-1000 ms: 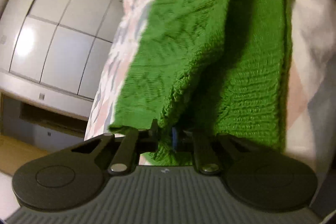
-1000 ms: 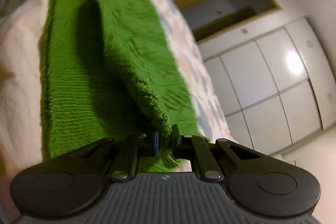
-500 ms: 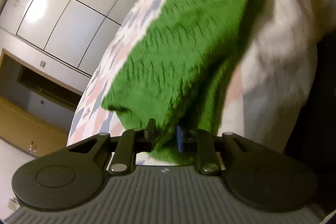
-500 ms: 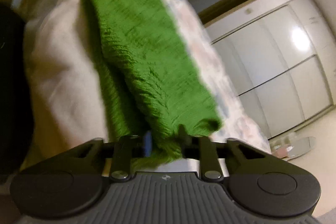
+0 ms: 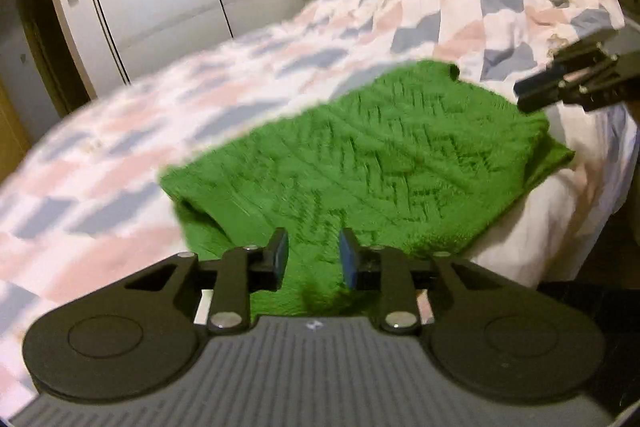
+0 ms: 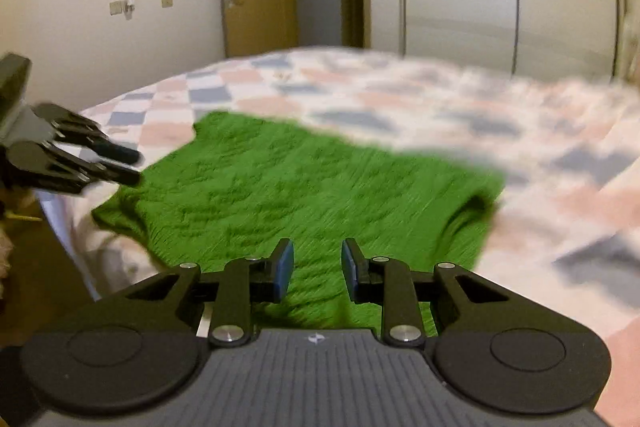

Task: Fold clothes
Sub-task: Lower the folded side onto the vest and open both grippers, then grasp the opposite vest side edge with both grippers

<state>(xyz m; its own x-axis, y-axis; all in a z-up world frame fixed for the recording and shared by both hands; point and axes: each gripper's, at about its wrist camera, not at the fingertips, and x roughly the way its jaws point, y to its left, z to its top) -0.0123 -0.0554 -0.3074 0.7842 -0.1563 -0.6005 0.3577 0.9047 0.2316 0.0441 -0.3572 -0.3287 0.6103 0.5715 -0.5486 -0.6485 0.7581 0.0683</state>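
The left gripper (image 5: pixel 311 259) has its jaws parted by a moderate gap with nothing between the blue pads; only the green sweater (image 5: pixel 360 163) shows beyond them. The right gripper (image 6: pixel 316 269) stands the same way, jaws apart and empty, above the near edge of the knit. Each tool appears at the edge of the other's view, off to the side of the garment. The sweater lies folded double on the checked quilt (image 5: pixel 200 115) near the bed's edge, a thicker roll at one end. Half a second ago both grippers were pinched on the sweater's hem and holding it up; now it is released and flat
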